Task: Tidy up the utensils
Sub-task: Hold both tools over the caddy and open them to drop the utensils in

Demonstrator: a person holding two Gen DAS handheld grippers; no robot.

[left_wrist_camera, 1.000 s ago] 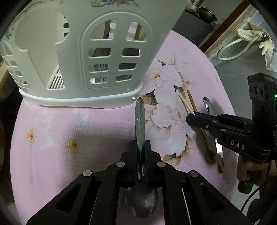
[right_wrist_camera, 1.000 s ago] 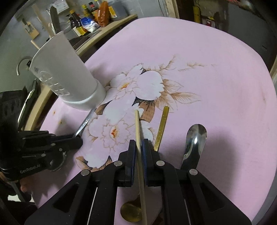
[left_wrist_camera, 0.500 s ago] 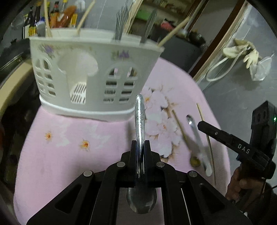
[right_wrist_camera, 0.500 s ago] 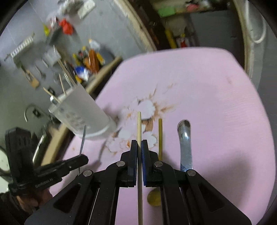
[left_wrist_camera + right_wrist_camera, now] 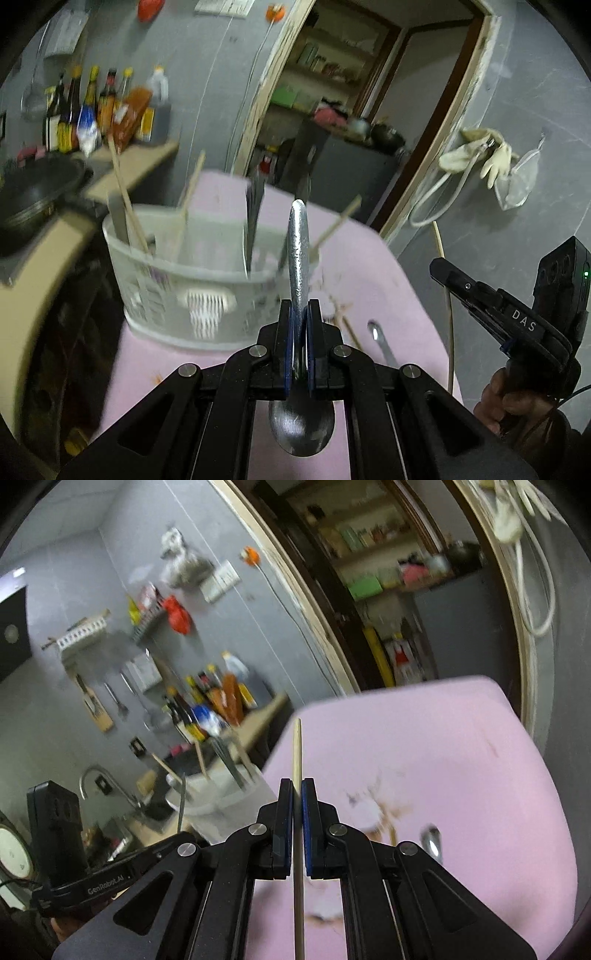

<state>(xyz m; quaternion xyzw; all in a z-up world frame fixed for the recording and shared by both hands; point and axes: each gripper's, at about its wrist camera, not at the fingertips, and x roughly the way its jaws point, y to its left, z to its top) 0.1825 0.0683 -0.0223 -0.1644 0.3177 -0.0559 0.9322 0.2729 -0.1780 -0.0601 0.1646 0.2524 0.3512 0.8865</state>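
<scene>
Left gripper (image 5: 299, 314) clamps a spoon (image 5: 300, 254), its bowl partly hidden behind the jaws; right gripper (image 5: 297, 797) clamps a chopstick (image 5: 297, 760). Ahead, the caddy (image 5: 192, 280) blurs.

The white utensil basket (image 5: 192, 288) is smeared by motion blur; its side slots and floral print cannot be made out, and the utensils standing in it are streaks. The steel spoon (image 5: 300, 258) has its neck hidden between the closed pads of the left gripper (image 5: 300, 317). The wooden chopstick (image 5: 297, 760) runs off the bottom edge of the right wrist view, its lower end unseen. On the pink tablecloth (image 5: 424, 757) a second spoon (image 5: 384, 349) is partly covered by the gripper frame. The bottles (image 5: 92, 107) on the counter are too blurred for labels.
</scene>
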